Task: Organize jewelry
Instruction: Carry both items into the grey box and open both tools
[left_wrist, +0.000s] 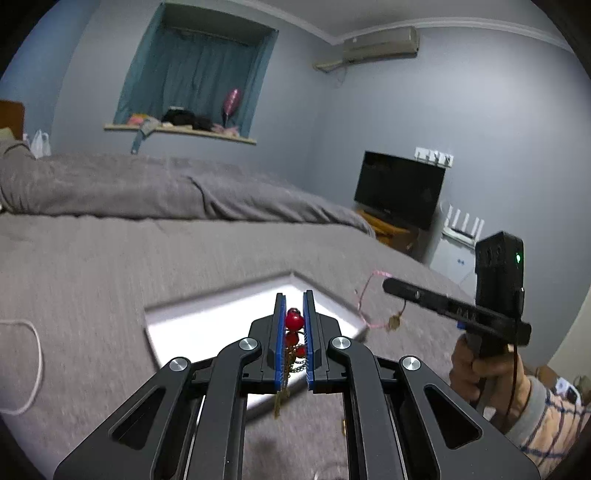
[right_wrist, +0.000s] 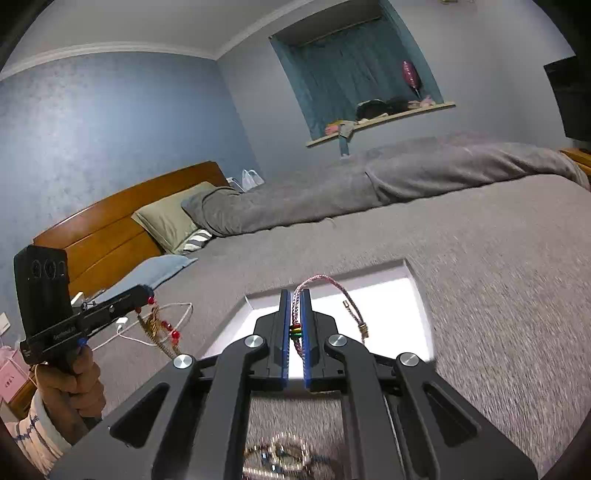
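My left gripper (left_wrist: 294, 299) is shut on a red bead necklace (left_wrist: 294, 320) with a gold chain that dangles down between the fingers. It hangs above a white box (left_wrist: 207, 325) lying on the grey bed. My right gripper (right_wrist: 295, 295) is shut on a pink braided bracelet (right_wrist: 325, 282) with gold clasp ends and small coloured rings; the bracelet loops out past the fingertips over the white box (right_wrist: 388, 291). In the left wrist view the right gripper (left_wrist: 388, 286) shows at right with the pink bracelet (left_wrist: 364, 295) hanging from it. The left gripper (right_wrist: 146, 293) shows at left in the right wrist view with the bead necklace (right_wrist: 164, 326) dangling.
More jewelry (right_wrist: 284, 456) lies blurred on the bed cover under the right gripper. A white cable (left_wrist: 31, 365) lies on the bed at left. A rolled grey duvet (left_wrist: 147, 188) runs across the far side. A television (left_wrist: 399, 190) and a wooden headboard (right_wrist: 122, 218) border the bed.
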